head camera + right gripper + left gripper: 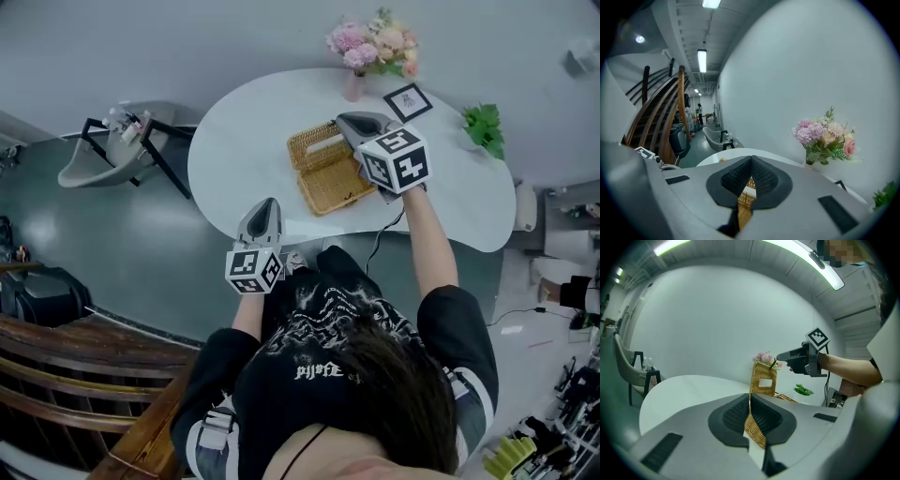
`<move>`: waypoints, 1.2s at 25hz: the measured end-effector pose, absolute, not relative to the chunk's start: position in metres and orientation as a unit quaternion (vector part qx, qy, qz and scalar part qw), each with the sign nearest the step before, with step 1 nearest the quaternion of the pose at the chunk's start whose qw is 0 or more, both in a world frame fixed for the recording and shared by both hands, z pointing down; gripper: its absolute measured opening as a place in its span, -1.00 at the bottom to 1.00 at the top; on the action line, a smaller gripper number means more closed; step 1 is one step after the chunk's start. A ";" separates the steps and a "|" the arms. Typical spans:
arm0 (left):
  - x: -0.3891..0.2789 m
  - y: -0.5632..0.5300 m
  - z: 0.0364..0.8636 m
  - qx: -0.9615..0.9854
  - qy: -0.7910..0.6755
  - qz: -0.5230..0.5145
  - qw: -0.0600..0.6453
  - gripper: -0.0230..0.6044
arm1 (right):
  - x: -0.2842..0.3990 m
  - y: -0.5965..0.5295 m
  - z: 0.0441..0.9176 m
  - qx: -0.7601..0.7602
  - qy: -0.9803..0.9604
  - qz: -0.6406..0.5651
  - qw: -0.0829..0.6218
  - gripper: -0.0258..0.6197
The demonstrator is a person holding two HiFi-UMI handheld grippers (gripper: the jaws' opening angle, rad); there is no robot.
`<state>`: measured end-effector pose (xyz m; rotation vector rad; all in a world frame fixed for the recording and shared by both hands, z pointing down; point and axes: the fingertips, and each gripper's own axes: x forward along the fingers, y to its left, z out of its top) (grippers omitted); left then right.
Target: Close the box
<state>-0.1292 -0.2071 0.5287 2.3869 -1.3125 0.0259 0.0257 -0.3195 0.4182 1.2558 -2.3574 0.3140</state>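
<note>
i see the wicker box point(334, 187) lying open on the white bench point(234, 159), its lid point(763, 378) standing upright. my right tongs point(345, 122) are closed, tip at the lid's top edge. my left tongs point(266, 206) are closed too, empty, over the bench's near edge.

Head view: high overhead, facing steeply down onto white oval surface point(244, 169). Gripper views: low, level across surface; both share tan woven wicker box lid point(759, 371) and pink flower bouquet point(763, 357).
</note>
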 end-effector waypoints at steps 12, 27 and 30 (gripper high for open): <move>-0.111 -0.196 0.527 0.854 -0.476 0.014 0.208 -0.84 | 0.042 -0.270 0.414 0.462 -0.856 0.109 0.205 -0.85; -0.061 -0.153 0.519 0.850 -0.490 0.022 0.194 -0.84 | 0.068 -0.212 0.442 0.431 -0.869 0.142 0.199 -0.85; -0.057 -0.148 0.518 0.848 -0.494 0.022 0.191 -0.84 | 0.071 -0.204 0.450 0.429 -0.868 0.153 0.197 -0.85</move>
